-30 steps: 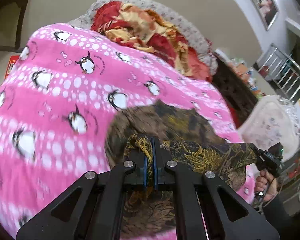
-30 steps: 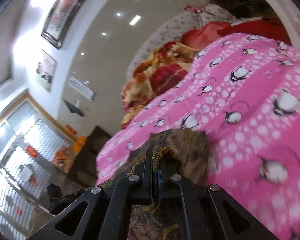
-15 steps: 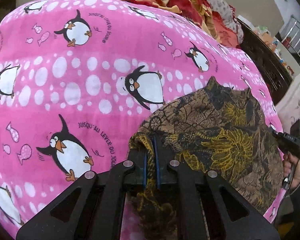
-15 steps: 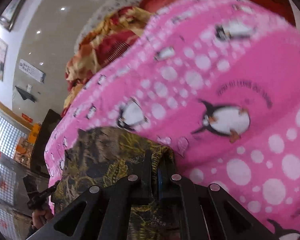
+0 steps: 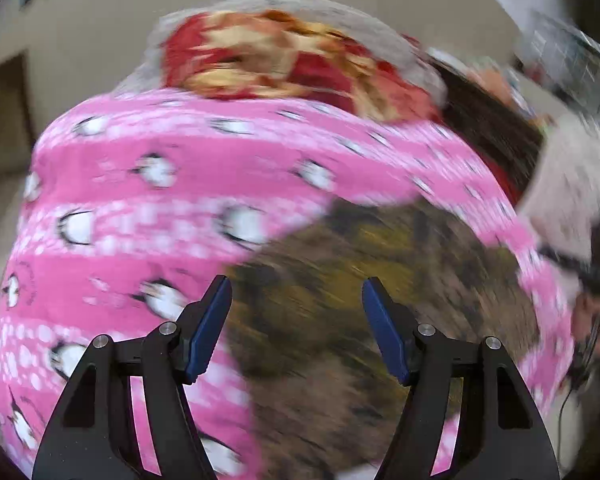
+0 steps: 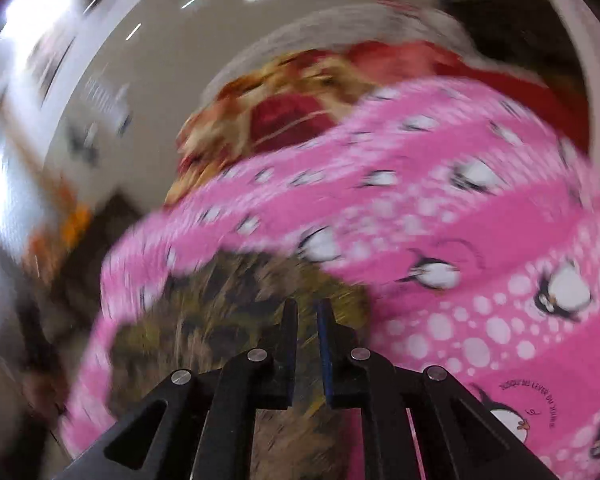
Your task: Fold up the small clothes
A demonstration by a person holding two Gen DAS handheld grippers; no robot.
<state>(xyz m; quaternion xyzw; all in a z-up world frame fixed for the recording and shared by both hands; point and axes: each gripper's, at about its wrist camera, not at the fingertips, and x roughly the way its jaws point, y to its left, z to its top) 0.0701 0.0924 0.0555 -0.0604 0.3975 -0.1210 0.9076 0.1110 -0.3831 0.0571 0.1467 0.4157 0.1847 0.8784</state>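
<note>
Surface: pink sheet [image 5: 140, 208] with a penguin print, spread over a bed; a red-and-gold quilt [image 5: 284, 56] is heaped at its far end. Both views are smeared by motion.
Garment: brown-and-gold cloth [image 5: 380, 272] lies on the sheet near its right edge, looking bunched into a compact patch.
Left gripper [image 5: 296, 320]: its jaws have just been opening and now stand wide apart; nothing is pinched, and the cloth lies below and beyond them. Half a second ago they clamped a fold of it.
Right gripper [image 6: 307, 320]: jaws nearly together with a thin gap; blur hides whether any cloth is caught there, though none clearly is. Earlier they gripped the cloth's edge.
Meaning: the fold just carried over seems to have been laid down and let go, so one fold is likely done; another fold or some smoothing may remain.
Edges: the cloth sits close to the sheet's right border, where a hand [image 5: 592, 320] with the other tool appears.
Open room: bare sheet stretches wide to the left and toward the quilt.
</note>
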